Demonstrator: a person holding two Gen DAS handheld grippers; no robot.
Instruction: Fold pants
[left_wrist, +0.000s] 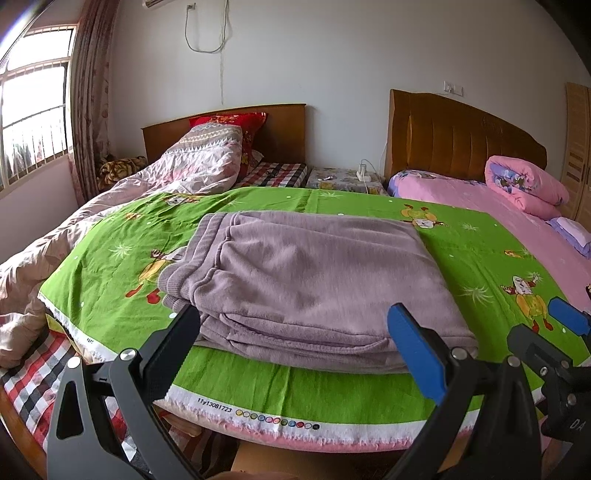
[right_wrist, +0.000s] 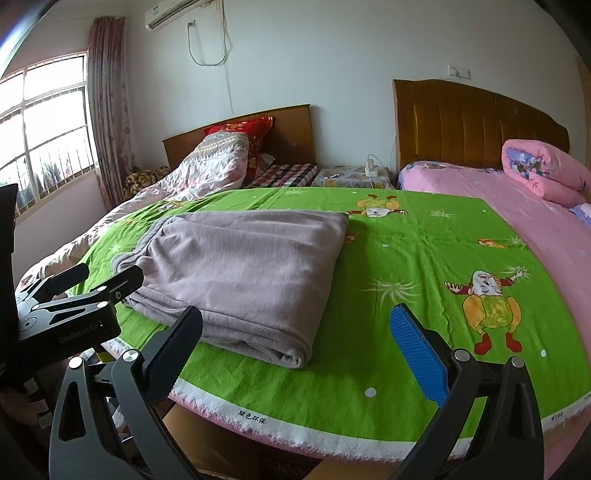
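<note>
The lilac fleece pants (left_wrist: 310, 284) lie folded into a thick rectangle on the green cartoon sheet (left_wrist: 306, 384); they also show in the right wrist view (right_wrist: 243, 269). My left gripper (left_wrist: 295, 343) is open and empty, its fingers straddling the near edge of the folded stack without pinching it. My right gripper (right_wrist: 295, 343) is open and empty, hovering over the sheet just right of the stack's near right corner. It also shows at the right edge of the left wrist view (left_wrist: 554, 332), and the left gripper shows in the right wrist view (right_wrist: 92, 280).
The green sheet covers a board spanning two beds. A crumpled pale quilt (left_wrist: 177, 166) lies on the left bed, a rolled pink quilt (left_wrist: 524, 184) on the right bed (right_wrist: 535, 221). A bedside stand with a power strip (left_wrist: 364, 173) sits between them. A window (left_wrist: 33, 110) is on the left.
</note>
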